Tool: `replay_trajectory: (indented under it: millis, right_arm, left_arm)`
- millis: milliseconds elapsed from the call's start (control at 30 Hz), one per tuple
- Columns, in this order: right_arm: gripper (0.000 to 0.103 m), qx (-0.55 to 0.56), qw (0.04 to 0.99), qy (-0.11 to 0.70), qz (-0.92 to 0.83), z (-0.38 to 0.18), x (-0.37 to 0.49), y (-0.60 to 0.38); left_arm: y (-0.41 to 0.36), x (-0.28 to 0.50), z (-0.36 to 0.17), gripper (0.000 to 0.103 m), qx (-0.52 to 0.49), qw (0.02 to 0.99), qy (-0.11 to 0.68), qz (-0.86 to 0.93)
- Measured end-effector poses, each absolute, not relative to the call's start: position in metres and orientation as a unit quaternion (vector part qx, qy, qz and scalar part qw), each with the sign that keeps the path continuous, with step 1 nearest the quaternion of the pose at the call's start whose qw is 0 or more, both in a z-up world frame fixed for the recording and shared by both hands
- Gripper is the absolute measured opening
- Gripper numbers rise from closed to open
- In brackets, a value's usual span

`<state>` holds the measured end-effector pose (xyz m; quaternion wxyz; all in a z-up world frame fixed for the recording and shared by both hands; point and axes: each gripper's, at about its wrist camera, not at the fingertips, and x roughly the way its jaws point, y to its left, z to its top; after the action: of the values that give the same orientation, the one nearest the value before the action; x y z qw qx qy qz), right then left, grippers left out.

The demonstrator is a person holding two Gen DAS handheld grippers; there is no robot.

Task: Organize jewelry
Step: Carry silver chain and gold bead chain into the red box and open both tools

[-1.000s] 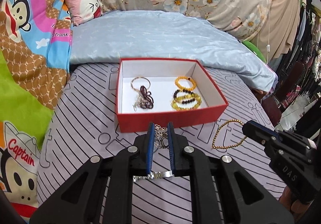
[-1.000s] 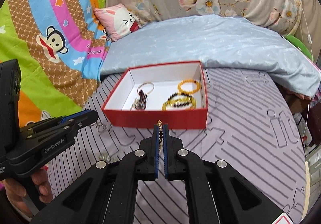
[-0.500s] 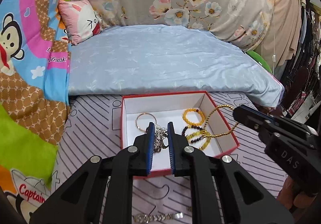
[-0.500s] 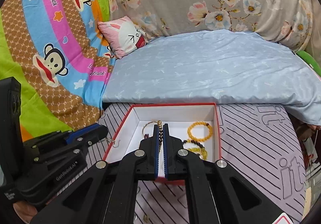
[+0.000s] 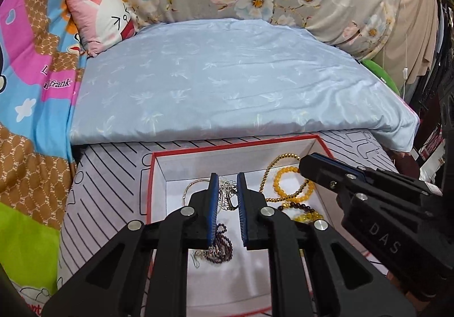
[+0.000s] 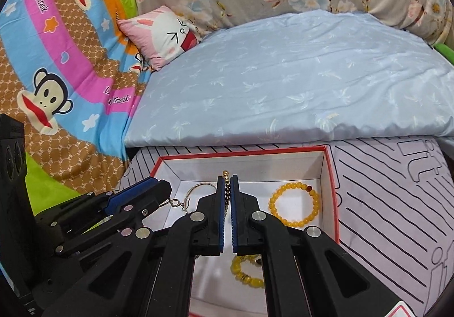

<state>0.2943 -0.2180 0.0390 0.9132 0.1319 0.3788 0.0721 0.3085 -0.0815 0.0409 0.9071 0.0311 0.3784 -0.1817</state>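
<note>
A red box with a white inside [image 5: 147, 175] [image 6: 330, 175] lies on the striped bed cover. In it are a yellow bead bracelet [image 5: 286, 186] [image 6: 295, 206], a dark bead string [image 5: 220, 248] and a thin gold bangle [image 6: 198, 189]. My left gripper [image 5: 227, 183] is over the box, shut on a silver chain [image 5: 227, 192] that hangs between its pads. My right gripper [image 6: 227, 185] is over the box too, shut on a gold bead chain [image 6: 226, 189] [image 5: 279, 163], which dangles into the box.
A light blue folded quilt [image 5: 227, 84] lies right behind the box. A pink bunny pillow [image 5: 105, 16] and a cartoon monkey blanket [image 6: 56, 75] are at the left. The bed edge and hanging clothes [image 5: 420, 18] are at the right.
Both grippers have moved forward from the bed cover to above the box, each carrying its chain. The silver watch band left on the cover has gone out of view.
</note>
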Motion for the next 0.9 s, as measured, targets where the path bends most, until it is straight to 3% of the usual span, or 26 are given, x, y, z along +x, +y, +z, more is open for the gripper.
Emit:
replay_trajectory:
  millis: [300, 767, 900]
  right_arm:
    - [0.003, 0.135, 0.902, 0.406, 0.065, 0.005, 0.315, -0.217]
    - [0.004, 0.105, 0.903, 0.415, 0.04, -0.002, 0.318, -0.211]
    - [0.009, 0.103, 0.905, 0.411, 0.034, 0.0, 0.317, -0.212]
  left_arm:
    - [-0.091, 0.334, 0.012, 0.012, 0.042, 0.899, 0.401, -0.17]
    - [-0.089, 0.348, -0.002, 0.012, 0.037, 0.894, 0.418, -0.158]
    - [-0.09, 0.348, -0.002, 0.013, 0.039, 0.894, 0.418, -0.158]
